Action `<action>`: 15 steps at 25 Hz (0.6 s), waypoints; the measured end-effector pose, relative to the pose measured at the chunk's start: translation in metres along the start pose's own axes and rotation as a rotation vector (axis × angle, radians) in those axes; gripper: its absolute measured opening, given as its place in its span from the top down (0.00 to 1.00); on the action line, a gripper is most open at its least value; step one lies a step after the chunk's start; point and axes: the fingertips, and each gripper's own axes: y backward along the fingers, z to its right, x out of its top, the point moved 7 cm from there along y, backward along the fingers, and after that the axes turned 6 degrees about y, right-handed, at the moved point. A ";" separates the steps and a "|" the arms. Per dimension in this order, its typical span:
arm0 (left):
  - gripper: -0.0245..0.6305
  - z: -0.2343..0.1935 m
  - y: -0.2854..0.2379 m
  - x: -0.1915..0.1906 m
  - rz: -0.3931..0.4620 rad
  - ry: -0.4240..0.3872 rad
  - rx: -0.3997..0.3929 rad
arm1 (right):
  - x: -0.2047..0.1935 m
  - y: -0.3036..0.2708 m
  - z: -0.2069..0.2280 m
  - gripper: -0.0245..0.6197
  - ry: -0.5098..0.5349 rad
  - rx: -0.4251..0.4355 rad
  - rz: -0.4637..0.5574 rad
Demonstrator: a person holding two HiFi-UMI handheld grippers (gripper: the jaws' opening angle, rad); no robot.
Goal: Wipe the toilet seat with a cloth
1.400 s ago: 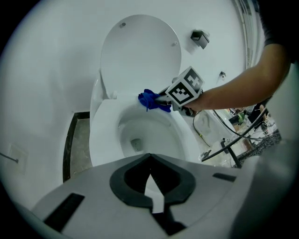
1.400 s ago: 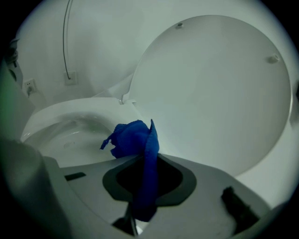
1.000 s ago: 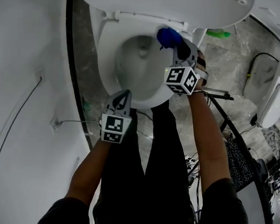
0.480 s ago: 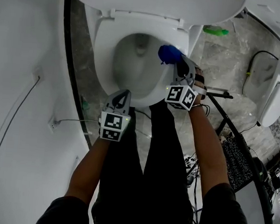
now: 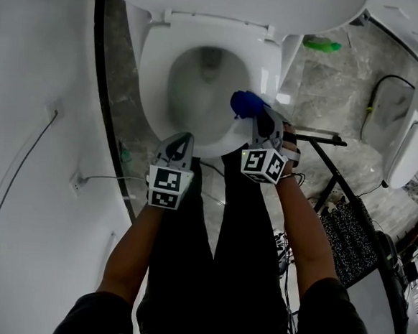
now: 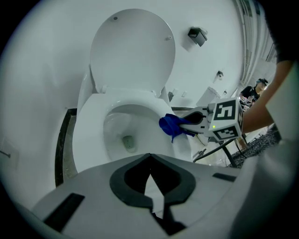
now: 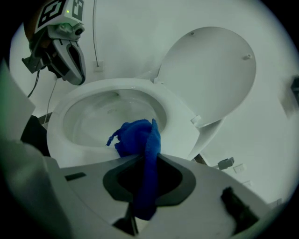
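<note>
White-walled bathroom, grey marble floor (image 5: 330, 93), person standing right at the front of the bowl. White plastic oval toilet seat (image 5: 153, 72) is down, white lid (image 5: 229, 2) is up against the wall.

Right gripper (image 5: 258, 116) is clamped on a crumpled bright blue cloth (image 5: 247, 103). The wad is pressed on the seat's right side, toward the front.

Left gripper (image 5: 184, 138) has its jaws together with nothing in them, and hangs just off the front rim.

Wipe looks mid-way. The seat shows no visible mark between cleaned and uncleaned parts, so the share done is a guess. Front curve and left side likely remain.

Around: green object (image 5: 323, 45) on the floor by the base, black metal stand legs (image 5: 319, 140) to the right, thin cable (image 5: 14, 176) on the left wall. Only the idle left gripper sits in the sweep's likely path round the front.
</note>
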 end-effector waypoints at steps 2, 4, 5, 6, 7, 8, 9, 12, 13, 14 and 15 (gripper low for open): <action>0.95 0.000 0.001 -0.001 0.001 0.000 -0.005 | -0.001 0.004 -0.008 0.86 -0.001 0.023 -0.005; 0.95 -0.002 0.002 -0.002 0.002 0.007 -0.002 | -0.002 0.009 -0.015 0.86 -0.006 0.052 -0.012; 0.95 -0.003 0.003 -0.003 0.003 0.013 -0.001 | -0.002 0.011 -0.018 0.86 -0.010 0.070 -0.018; 0.95 -0.004 0.004 -0.004 0.002 0.019 0.001 | -0.003 0.013 -0.022 0.86 -0.016 0.091 -0.025; 0.95 -0.005 0.004 -0.005 0.001 0.022 0.002 | -0.003 0.015 -0.025 0.86 -0.023 0.113 -0.032; 0.95 -0.006 0.005 -0.006 0.001 0.024 0.004 | -0.004 0.017 -0.028 0.86 -0.030 0.133 -0.038; 0.95 -0.008 0.005 -0.007 0.000 0.026 0.007 | -0.004 0.018 -0.032 0.86 -0.036 0.151 -0.042; 0.95 -0.013 0.007 -0.009 0.001 0.034 0.020 | -0.004 0.022 -0.041 0.86 -0.038 0.195 -0.049; 0.95 -0.014 0.008 -0.010 0.000 0.038 0.024 | -0.003 0.023 -0.044 0.86 -0.036 0.208 -0.050; 0.95 -0.016 0.008 -0.012 -0.001 0.044 0.028 | -0.003 0.024 -0.047 0.86 -0.034 0.221 -0.050; 0.95 -0.018 0.009 -0.014 -0.003 0.051 0.032 | -0.002 0.025 -0.050 0.86 -0.032 0.236 -0.049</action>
